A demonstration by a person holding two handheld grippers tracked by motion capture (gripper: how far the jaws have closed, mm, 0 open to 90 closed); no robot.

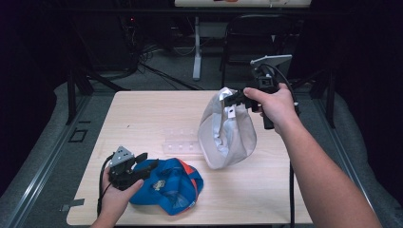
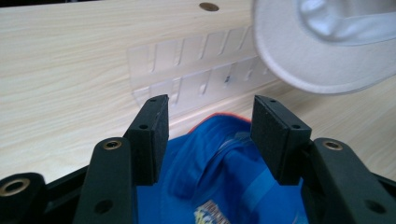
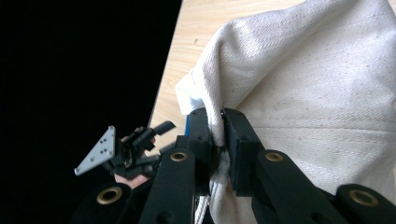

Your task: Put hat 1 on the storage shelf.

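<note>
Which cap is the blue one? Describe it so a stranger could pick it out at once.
Start at the pale wooden table and look to its near left part. There the blue cap lies crumpled, right in front of the left gripper, whose jaws stand open. Unlike the cream-white cap hanging from the right gripper, it is bright blue with orange trim and a printed emblem.

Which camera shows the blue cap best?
The high view: the whole blue cap lies on the table, by the left gripper. The left gripper view shows part of it close between open jaws; the right gripper view, a blue sliver.
</note>
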